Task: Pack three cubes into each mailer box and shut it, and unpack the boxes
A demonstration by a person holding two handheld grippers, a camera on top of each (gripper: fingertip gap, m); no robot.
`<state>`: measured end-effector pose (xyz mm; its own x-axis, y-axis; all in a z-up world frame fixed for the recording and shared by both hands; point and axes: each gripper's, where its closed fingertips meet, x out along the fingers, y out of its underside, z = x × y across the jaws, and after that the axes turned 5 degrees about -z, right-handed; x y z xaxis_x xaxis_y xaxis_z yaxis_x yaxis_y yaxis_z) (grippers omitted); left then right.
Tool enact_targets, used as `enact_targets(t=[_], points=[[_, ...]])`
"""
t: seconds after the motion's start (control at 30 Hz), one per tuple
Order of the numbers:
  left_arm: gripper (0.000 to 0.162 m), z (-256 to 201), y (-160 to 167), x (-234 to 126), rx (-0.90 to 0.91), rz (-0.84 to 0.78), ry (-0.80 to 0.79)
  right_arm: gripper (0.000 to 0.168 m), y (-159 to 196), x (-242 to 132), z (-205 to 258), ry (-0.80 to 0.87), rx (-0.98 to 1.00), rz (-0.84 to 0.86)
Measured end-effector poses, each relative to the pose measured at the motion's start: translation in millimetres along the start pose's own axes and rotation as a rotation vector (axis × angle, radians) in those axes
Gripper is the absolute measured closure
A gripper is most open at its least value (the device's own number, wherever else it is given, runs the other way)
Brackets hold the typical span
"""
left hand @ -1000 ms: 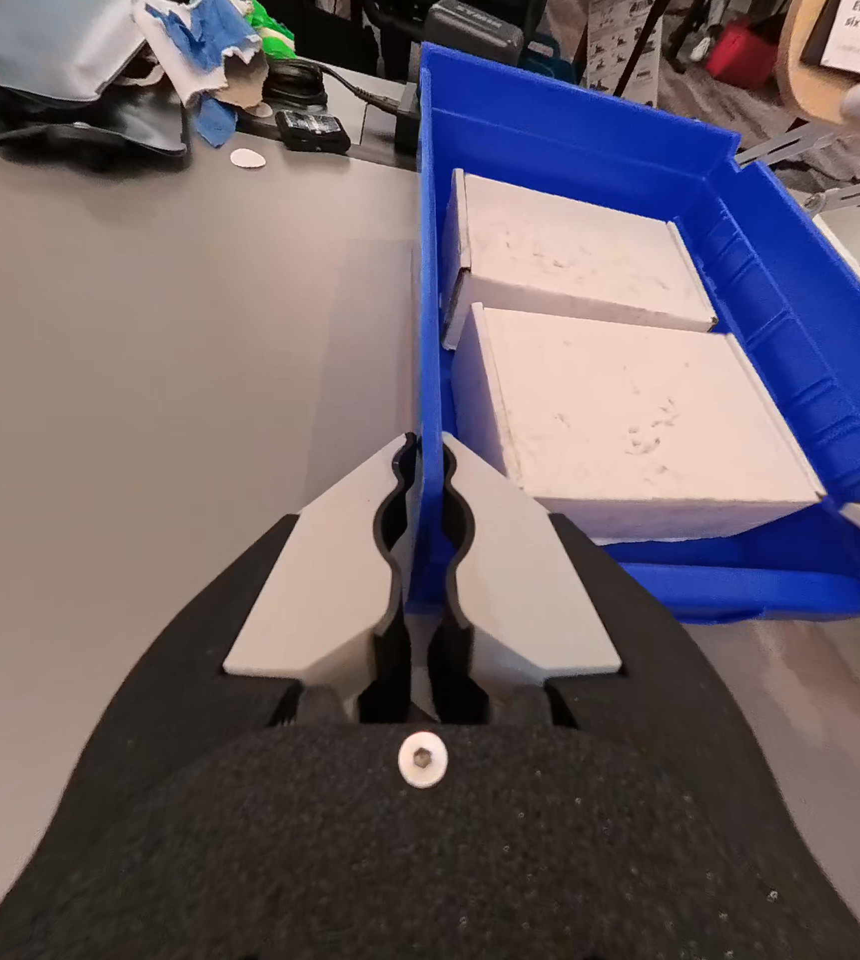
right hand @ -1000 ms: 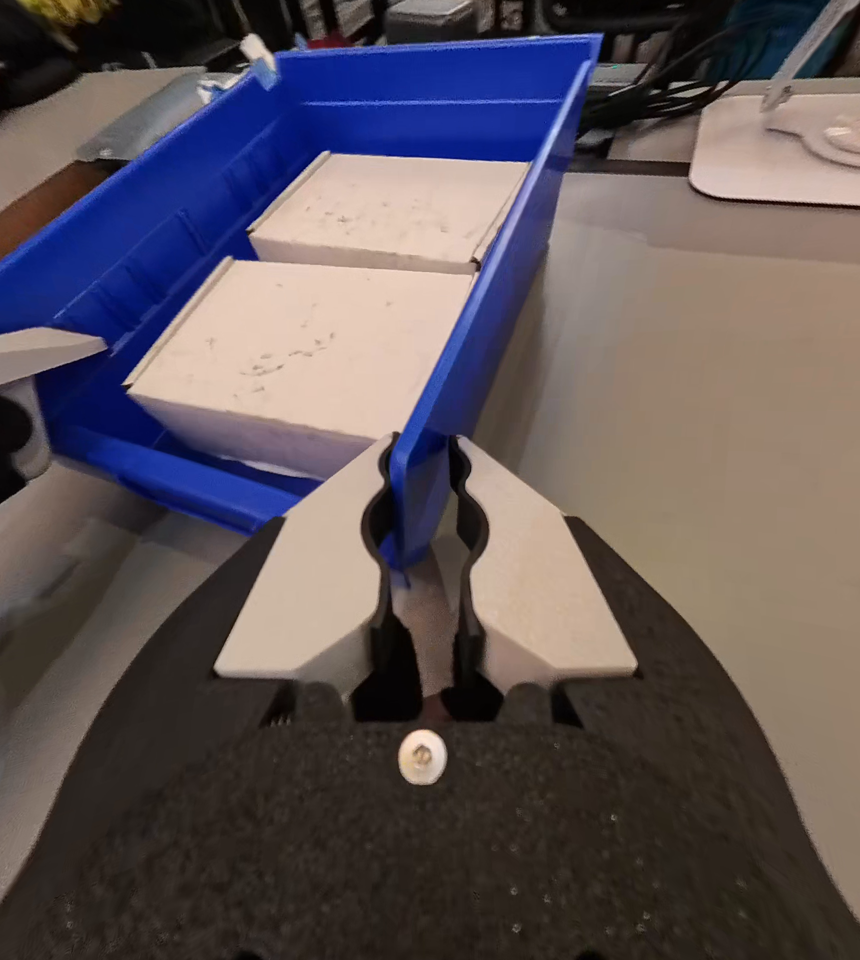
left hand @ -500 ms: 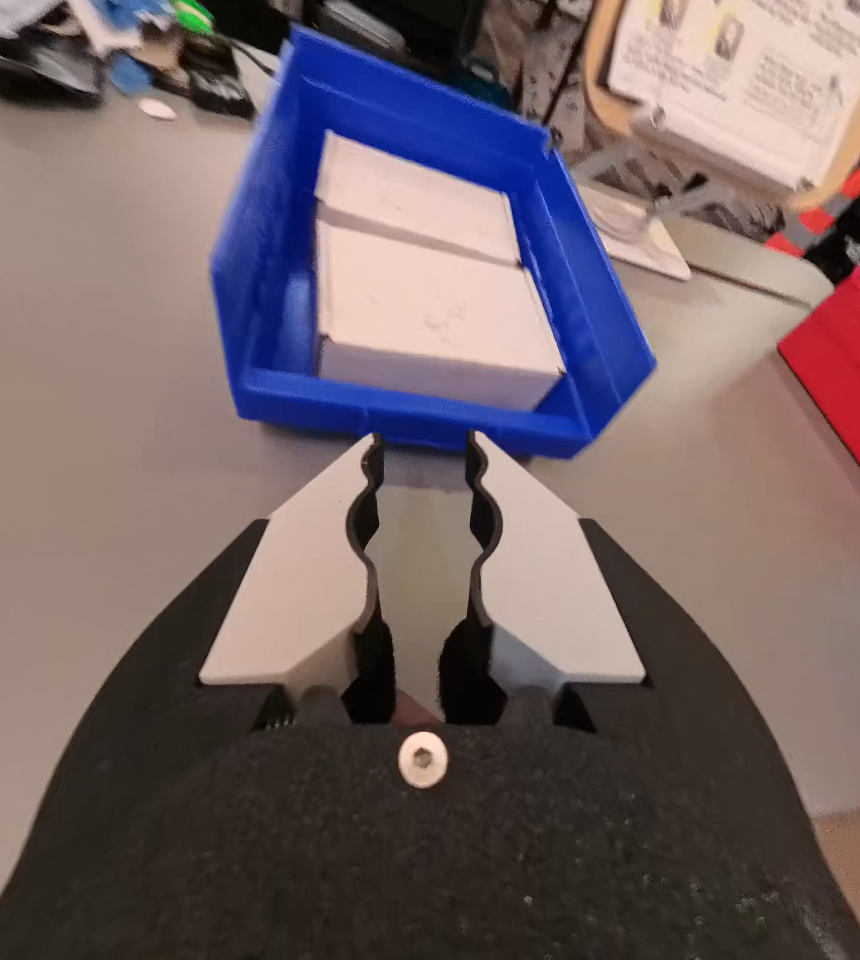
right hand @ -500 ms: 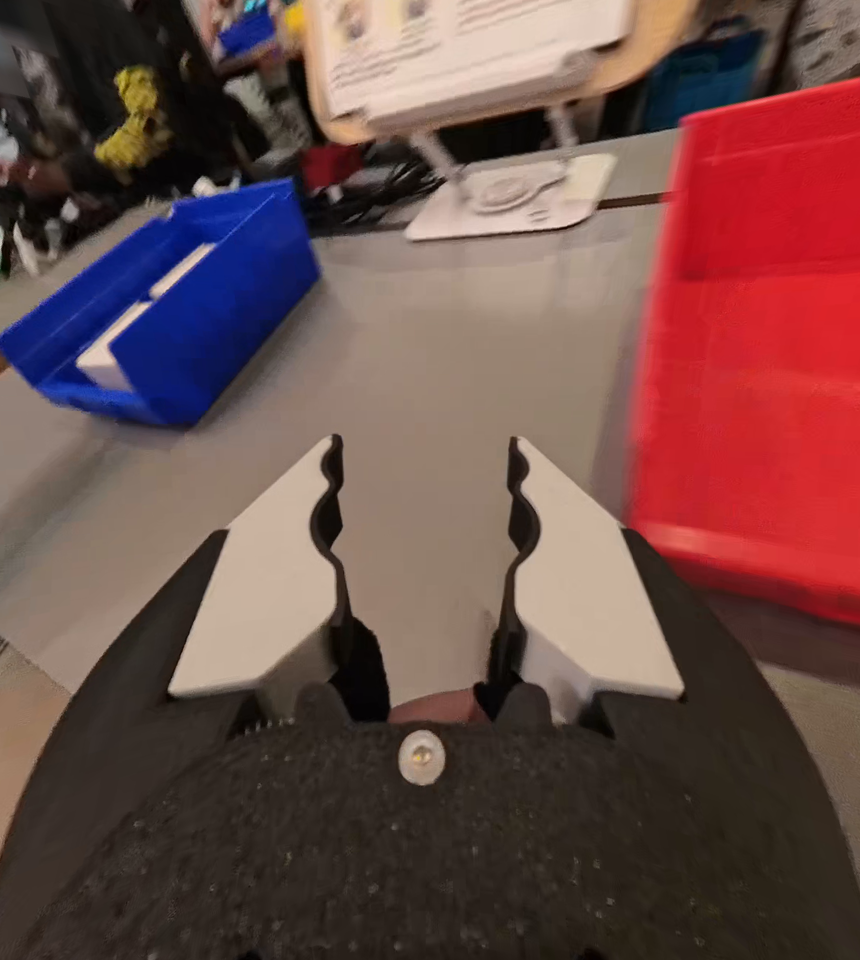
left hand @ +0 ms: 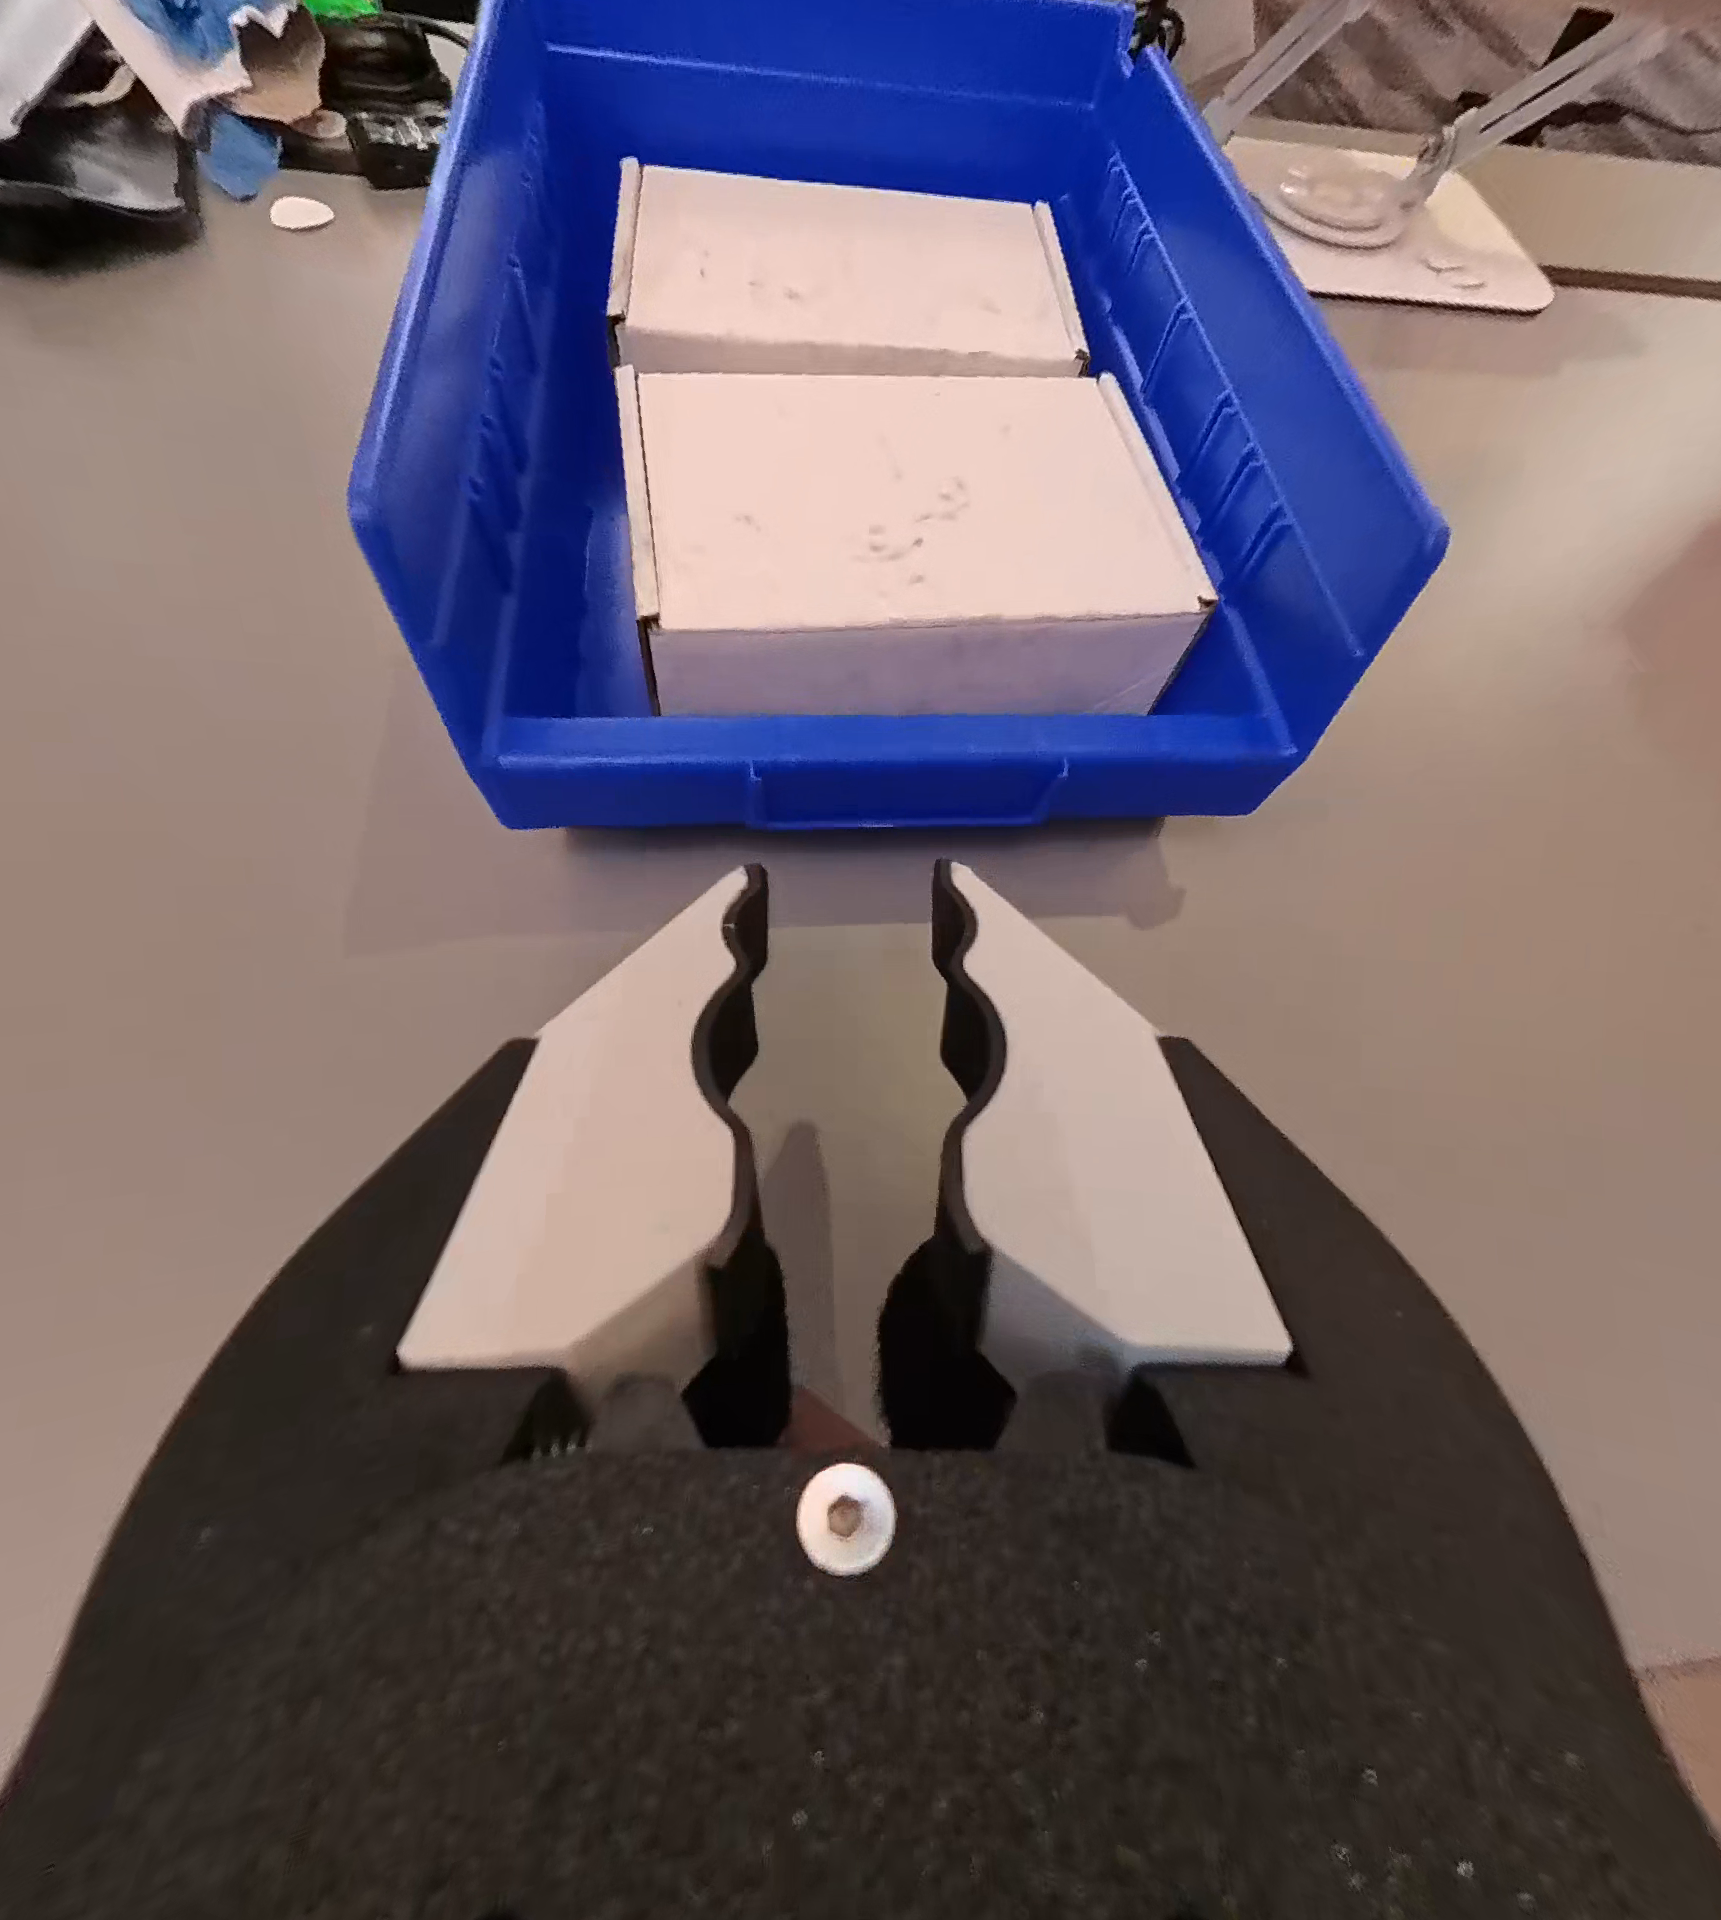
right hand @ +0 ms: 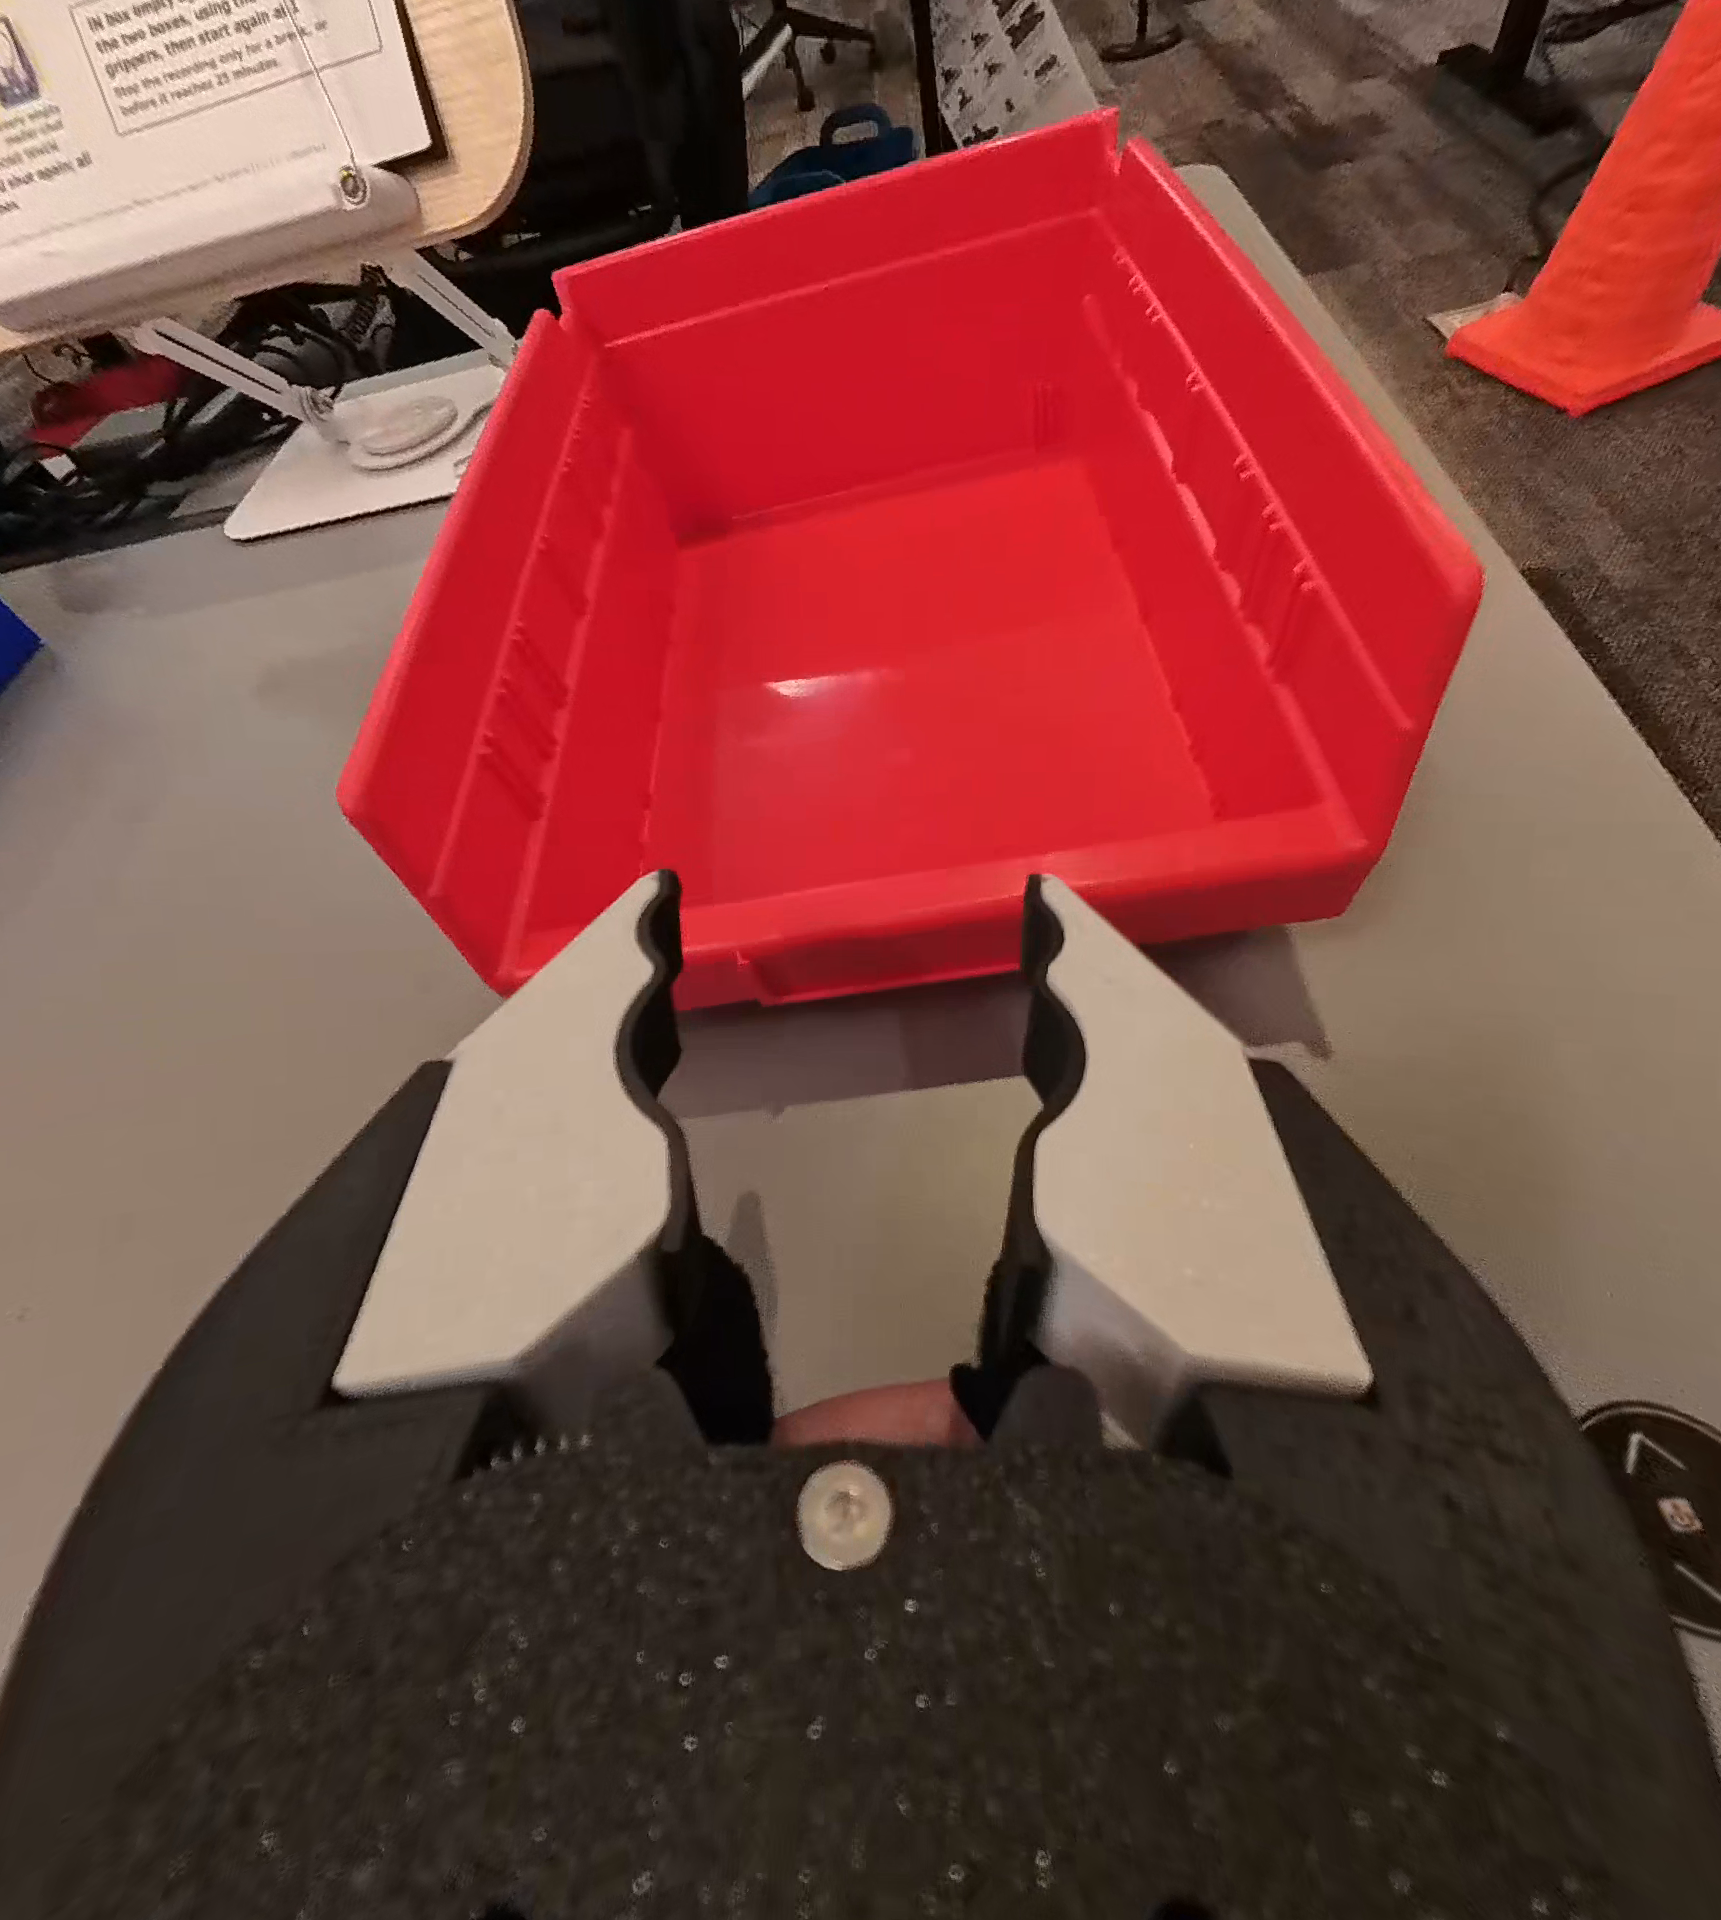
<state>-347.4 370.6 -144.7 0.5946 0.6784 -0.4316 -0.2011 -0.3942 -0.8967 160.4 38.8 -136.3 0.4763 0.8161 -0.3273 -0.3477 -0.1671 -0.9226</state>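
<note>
Now released: a second ago each of your grippers pinched a side wall of the blue bin (left hand: 897,774); both have let go and pulled back.
Left gripper (left hand: 848,894): jaws spread, holding nothing, low centre of the left wrist view, just short of the blue bin's front lip.
Right gripper (right hand: 848,904): jaws spread wider, empty, swung away to face the red bin (right hand: 939,914), its tips overlapping that bin's front rim in the frame.
Mailer boxes: near mailer box (left hand: 897,530) and far mailer box (left hand: 835,270) sit lids down, end to end inside the blue bin, centre and upper centre of the frame.
Red bin: bare inside, filling the middle of the right wrist view.
Cubes: none visible.
Table (left hand: 160,727): grey, both bins resting on it.
Meaning: the blue bin looks placed; you likely lift a box out next.
</note>
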Motion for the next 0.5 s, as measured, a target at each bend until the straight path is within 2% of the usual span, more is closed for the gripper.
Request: enact_targets(t=[0.13, 0.3, 0.4, 0.5], points=[[0.133, -6.6, 3.3, 7.9, 0.018, 0.016, 0.029, 0.103, 0.1, -2.3, -3.0, 0.032, -0.065, -0.014], [0.133, -25.1, 0.3, 13.3, -0.078, 0.030, 0.134, 0.103, -10.8, 9.1, 3.8, 0.036, -0.094, -0.060], [0.134, -17.1, -23.5, 16.9, -0.061, -0.040, 0.089, 0.102, -16.5, 16.5, 14.5, 0.014, -0.109, -0.062], [0.133, -26.2, -38.1, 28.9, -0.080, -0.066, 0.141, 0.103, -21.4, 17.8, 19.9, 0.014, -0.117, -0.074]])
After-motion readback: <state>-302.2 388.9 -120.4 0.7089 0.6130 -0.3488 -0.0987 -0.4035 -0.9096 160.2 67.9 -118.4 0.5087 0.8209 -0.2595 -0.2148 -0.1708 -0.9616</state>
